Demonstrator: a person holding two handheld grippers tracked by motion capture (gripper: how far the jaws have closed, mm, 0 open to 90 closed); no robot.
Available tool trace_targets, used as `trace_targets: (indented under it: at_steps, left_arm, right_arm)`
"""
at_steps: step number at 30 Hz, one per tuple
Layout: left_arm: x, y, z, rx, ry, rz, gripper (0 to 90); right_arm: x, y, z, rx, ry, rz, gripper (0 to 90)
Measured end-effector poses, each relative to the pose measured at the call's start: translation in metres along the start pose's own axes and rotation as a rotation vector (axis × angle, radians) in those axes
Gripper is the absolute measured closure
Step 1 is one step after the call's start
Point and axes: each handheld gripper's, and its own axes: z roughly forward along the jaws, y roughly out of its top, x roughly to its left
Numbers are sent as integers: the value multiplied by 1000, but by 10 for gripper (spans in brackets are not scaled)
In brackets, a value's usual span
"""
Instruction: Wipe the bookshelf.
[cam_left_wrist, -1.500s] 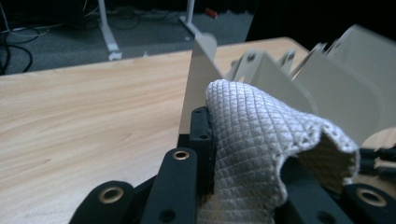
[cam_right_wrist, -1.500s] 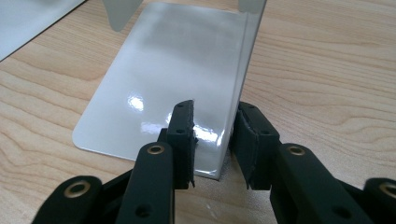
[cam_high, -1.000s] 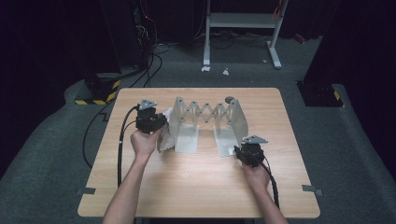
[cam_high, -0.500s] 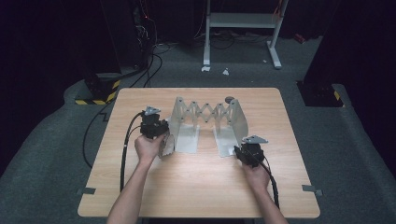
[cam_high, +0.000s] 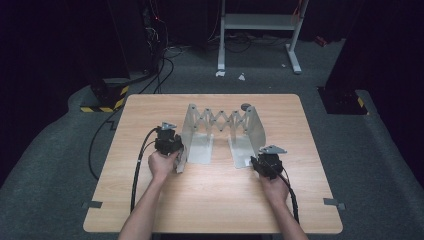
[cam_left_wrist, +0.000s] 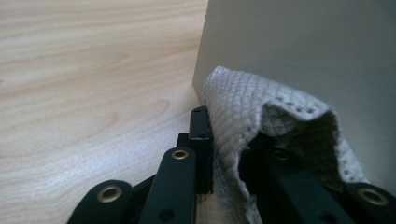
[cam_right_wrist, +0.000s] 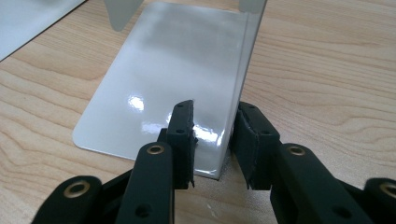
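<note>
A metal expanding rack (cam_high: 222, 120) stands on the wooden table (cam_high: 210, 200), with two upright end plates joined by a scissor lattice. My left gripper (cam_high: 176, 153) is at the outer face of the left end plate (cam_left_wrist: 303, 46) and low beside it. It is shut on a grey textured cloth (cam_left_wrist: 261, 107) that lies against that plate. My right gripper (cam_right_wrist: 215, 116) straddles the near edge of the right upright plate (cam_right_wrist: 243, 70) above its flat foot (cam_right_wrist: 163, 70). A gap shows between the plate and the left jaw. The right hand holds its gripper (cam_high: 256, 161) at the rack's near right corner.
A small dark round object (cam_high: 246, 106) lies on the table behind the rack. Black cables (cam_high: 140, 165) trail from the left gripper over the table's left edge. A white metal stand (cam_high: 257, 22) and more cables are on the floor beyond the table.
The left hand has slid the cloth down the outer face of the left plate, toward the table and the near side. The right hand and the rack have stayed put.
</note>
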Motion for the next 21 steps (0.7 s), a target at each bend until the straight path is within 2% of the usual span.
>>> trace_targets:
  at_steps: [6,9,21]
  left_arm:
    - [-1,-10,8,39,11,18,800]
    - [-4,-11,10,54,11,34,800]
    - [-7,-9,4,54,-1,60,799]
  right_arm:
    - [0,0,0,0,-2,-1,695]
    - [0,0,0,0,-2,6,752]
    - [1,0,-1,-4,-20,5,836]
